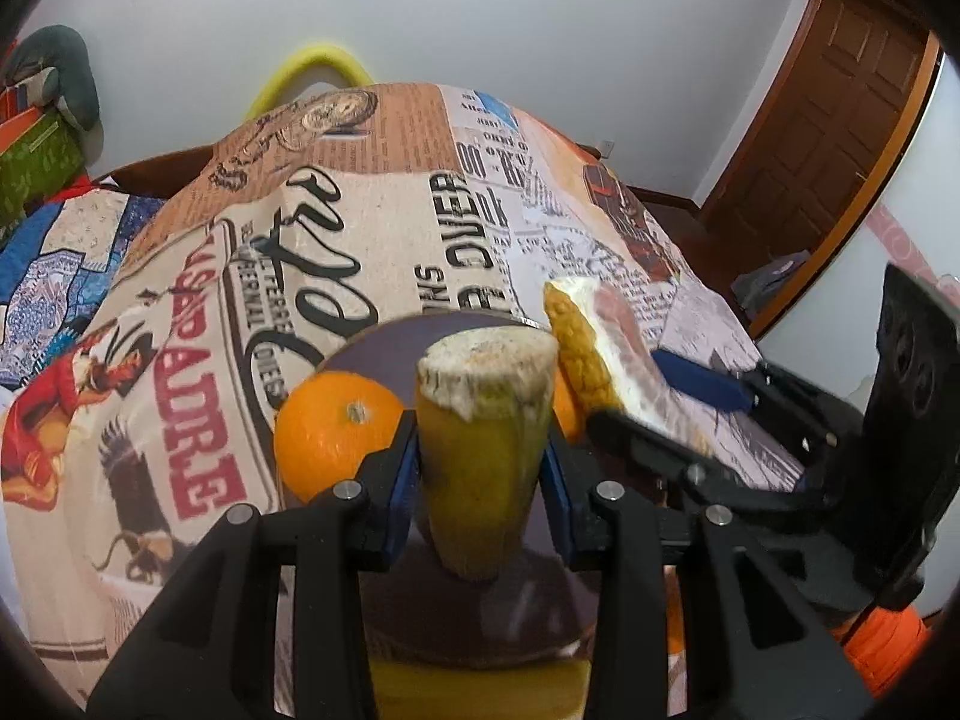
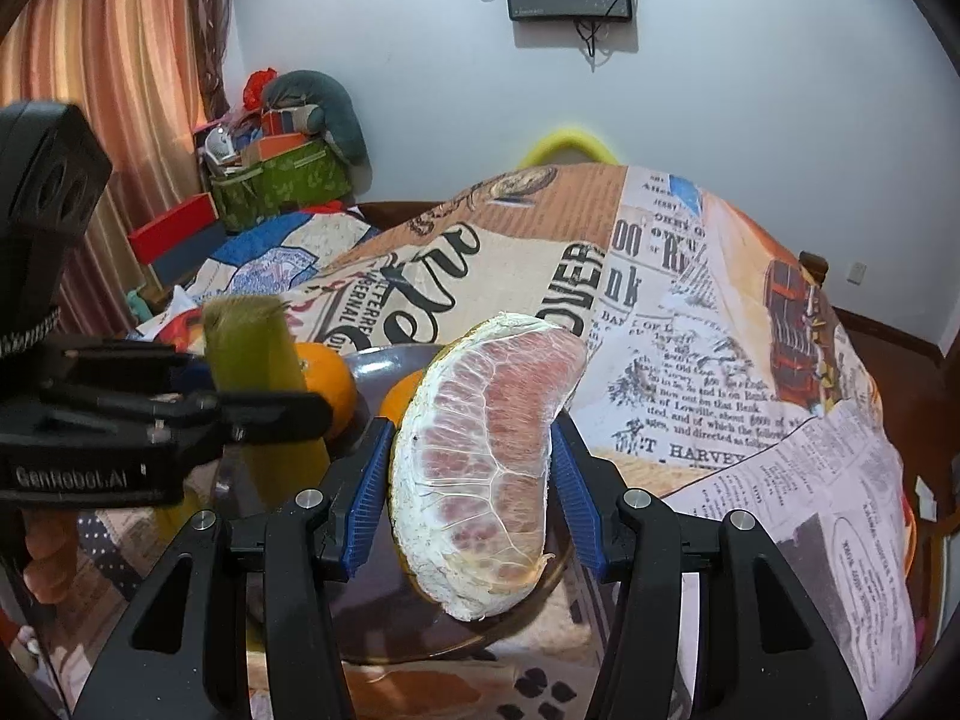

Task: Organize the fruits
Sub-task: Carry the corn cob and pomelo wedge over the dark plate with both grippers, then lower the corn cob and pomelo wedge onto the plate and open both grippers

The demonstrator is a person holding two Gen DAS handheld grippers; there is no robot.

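The left gripper [image 1: 480,450] is clenched on a yellow-green rind piece [image 1: 483,402], the right gripper [image 2: 471,480] on a pomelo wedge [image 2: 486,456]; both hang just above the dark plate [image 2: 384,366] holding oranges [image 1: 336,432]. Placing step; next, likely lower and release onto bare plate.

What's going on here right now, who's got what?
A person is working two hand-held grippers over a dark plate on a newsprint-patterned cloth. The left gripper is clamped on a yellow-green fruit piece with a cut white end. The right gripper is clamped on a peeled pomelo wedge. Both pieces hang above the plate, where two oranges already sit. Neither piece looks set down yet.
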